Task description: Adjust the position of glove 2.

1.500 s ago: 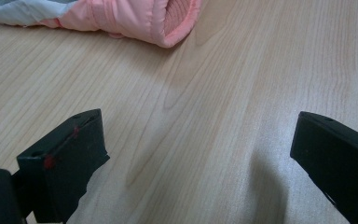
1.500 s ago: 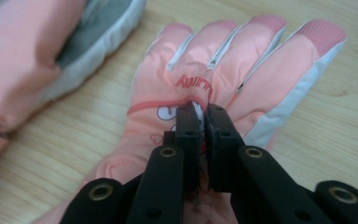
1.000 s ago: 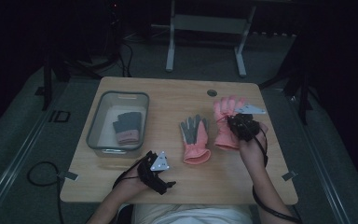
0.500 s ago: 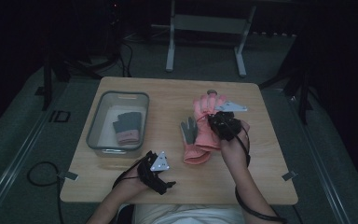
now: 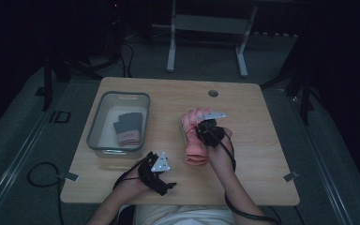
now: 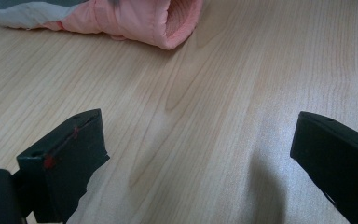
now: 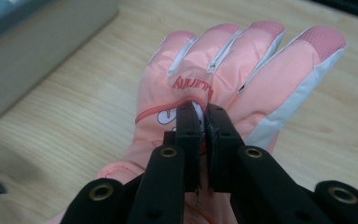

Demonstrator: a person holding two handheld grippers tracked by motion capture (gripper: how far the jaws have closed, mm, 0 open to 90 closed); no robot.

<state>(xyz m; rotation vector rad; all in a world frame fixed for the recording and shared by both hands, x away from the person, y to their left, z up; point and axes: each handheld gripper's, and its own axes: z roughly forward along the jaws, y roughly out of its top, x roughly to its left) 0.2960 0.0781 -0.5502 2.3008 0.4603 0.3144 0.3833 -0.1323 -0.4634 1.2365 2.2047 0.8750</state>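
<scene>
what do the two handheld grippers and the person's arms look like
Both grippers are black with blocky jaws. The left gripper and right gripper each carry a grey three-cornered plate and trail a black cable. The left's finger bears small red marks. Forearms are bare, no sleeves.

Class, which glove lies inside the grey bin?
The dark grey glove with a pink cuff in the grey bin; the pink glove is on the table.

Pink glove (image 7: 223,84) with white finger sides and red lettering; black tool (image 7: 204,122); pale woodgrain table (image 5: 262,140).
</scene>
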